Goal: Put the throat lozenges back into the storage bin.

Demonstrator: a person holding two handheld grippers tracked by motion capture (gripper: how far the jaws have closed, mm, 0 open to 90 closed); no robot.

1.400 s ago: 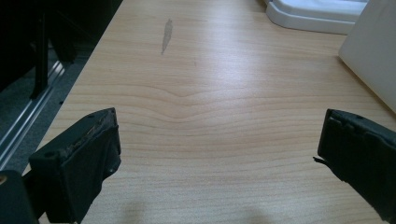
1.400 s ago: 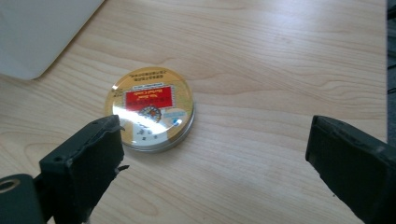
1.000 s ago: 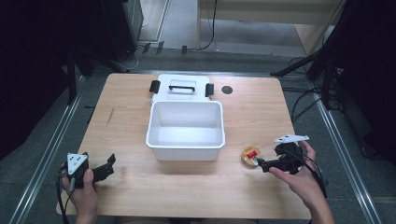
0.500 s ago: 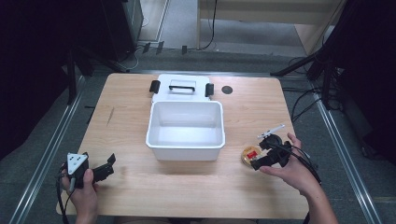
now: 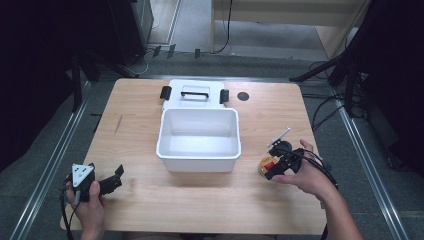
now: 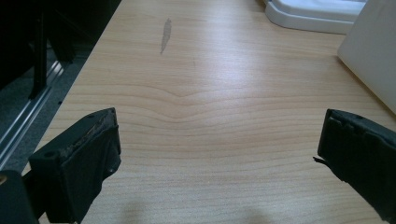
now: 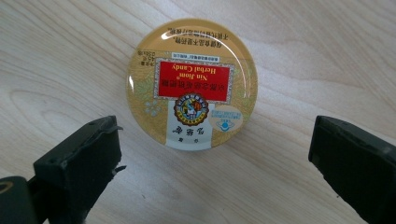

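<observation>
Since the earlier frames, the right gripper [image 5: 276,166] has moved left and tipped down over the round gold candy tin with a red label [image 5: 266,166]; before that it sat level to the right of the tin. Left gripper [image 5: 107,182], white bin and lid are unchanged in position.

Nearest the person, the left gripper rests at the front left corner of the light wooden worktop [image 5: 200,200]. Its jaws stand wide apart and hold nothing; bare wood lies between them in the left gripper view.

At front right, the tin lies flat on the worktop, label up. In the right gripper view, the right gripper [image 7: 212,172] has its jaws spread wide on either side of the tin [image 7: 192,84], not touching it.

At mid-worktop stands the rectangular white plastic bin [image 5: 199,159], open and empty. Touching its far side lies the white plastic lid with black latches [image 5: 195,93], flat.
</observation>
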